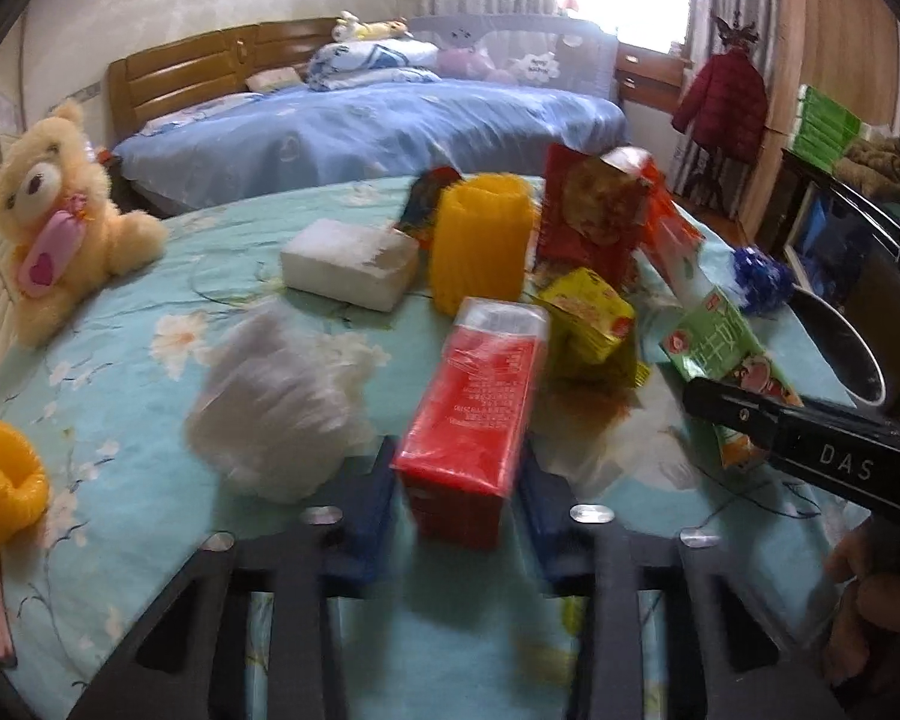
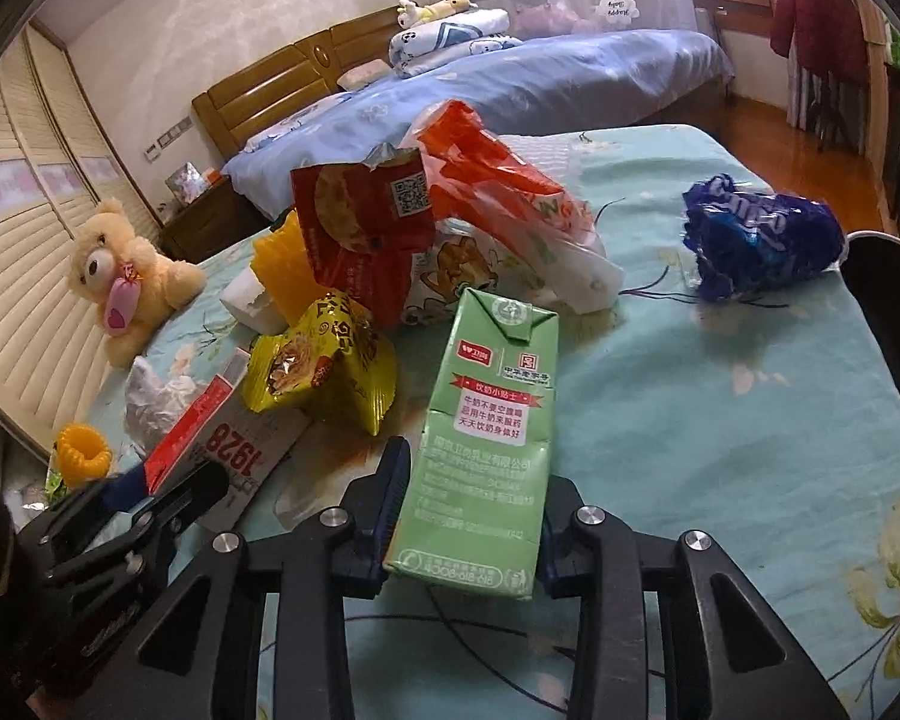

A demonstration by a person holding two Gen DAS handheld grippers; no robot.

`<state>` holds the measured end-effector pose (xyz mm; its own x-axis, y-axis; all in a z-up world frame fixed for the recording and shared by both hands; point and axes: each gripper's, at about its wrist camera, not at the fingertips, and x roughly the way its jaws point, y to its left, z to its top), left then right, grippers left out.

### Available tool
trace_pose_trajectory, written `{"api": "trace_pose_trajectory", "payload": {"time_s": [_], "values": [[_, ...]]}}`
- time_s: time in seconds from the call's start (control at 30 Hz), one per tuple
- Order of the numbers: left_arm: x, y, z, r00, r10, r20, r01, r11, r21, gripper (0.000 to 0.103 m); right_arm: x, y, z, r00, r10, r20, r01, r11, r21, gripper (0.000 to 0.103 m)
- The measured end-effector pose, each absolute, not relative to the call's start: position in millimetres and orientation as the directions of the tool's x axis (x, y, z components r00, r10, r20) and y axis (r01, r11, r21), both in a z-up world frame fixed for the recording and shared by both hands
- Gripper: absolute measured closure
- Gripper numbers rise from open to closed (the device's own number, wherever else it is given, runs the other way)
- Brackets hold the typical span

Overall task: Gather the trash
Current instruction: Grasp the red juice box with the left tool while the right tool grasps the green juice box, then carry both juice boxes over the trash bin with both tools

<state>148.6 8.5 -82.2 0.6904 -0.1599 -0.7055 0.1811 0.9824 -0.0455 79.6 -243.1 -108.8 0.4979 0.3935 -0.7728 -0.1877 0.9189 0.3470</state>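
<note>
- "1928" in red digits, upside down, on the red carton (image 2: 222, 450), lower left.
- "DAS" in pale letters on the right gripper (image 1: 810, 438), right edge.
- "4008-818-918", inverted, along the green carton (image 2: 480, 438) bottom, centre.

desk: floral teal cloth (image 2: 720, 420)
far left: teddy bear (image 2: 129, 276)
middle: yellow snack packet (image 2: 324, 360), crumpled tissue (image 1: 276, 402)
right: blue wrapper (image 2: 762, 234)

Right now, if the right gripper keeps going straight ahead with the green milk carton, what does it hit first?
Probably the white printed plastic bag beyond the green milk carton held by the right gripper; the yellow noodle packet sits just left. Depth is uncertain.
</note>
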Motion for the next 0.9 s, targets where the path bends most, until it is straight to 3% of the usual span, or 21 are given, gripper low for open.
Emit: {"api": "trace_pose_trajectory", "payload": {"time_s": [0.53,0.9], "values": [[102,-17,-54,0.729,-0.236,-0.642,0.259,0.964,-0.06,0.072,60,-301,-88,0.548,0.372,-0.749,-0.15,0.925,0.349,0.069],[103,-63,-50,0.689,-0.309,-0.656,0.375,0.926,-0.042,0.072,53,-349,-87,0.572,0.319,-0.756,-0.076,0.938,0.339,0.069]]}}
